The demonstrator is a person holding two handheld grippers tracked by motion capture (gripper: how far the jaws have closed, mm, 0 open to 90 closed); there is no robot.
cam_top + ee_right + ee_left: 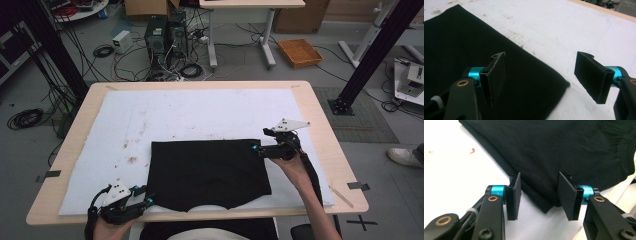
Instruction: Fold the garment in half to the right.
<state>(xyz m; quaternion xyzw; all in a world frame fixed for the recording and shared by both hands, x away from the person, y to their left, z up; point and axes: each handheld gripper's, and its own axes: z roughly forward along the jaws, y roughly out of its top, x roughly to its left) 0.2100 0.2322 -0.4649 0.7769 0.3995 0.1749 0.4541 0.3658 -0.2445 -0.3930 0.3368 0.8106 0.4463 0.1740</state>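
Black folded garment (564,147): near corner lies between my left gripper's (539,195) half-spread jaws, unpinched; right gripper (544,80) spread.

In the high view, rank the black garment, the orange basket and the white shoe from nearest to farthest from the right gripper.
From the right gripper:
1. Black garment, right at its jaws, on the table.
2. White shoe, on the floor off the table's right side.
3. Orange basket, on the floor beyond the far edge.

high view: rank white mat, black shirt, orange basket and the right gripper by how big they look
1. white mat
2. black shirt
3. right gripper and orange basket look about alike; the basket sits farther off on the floor, so I won't rank them.
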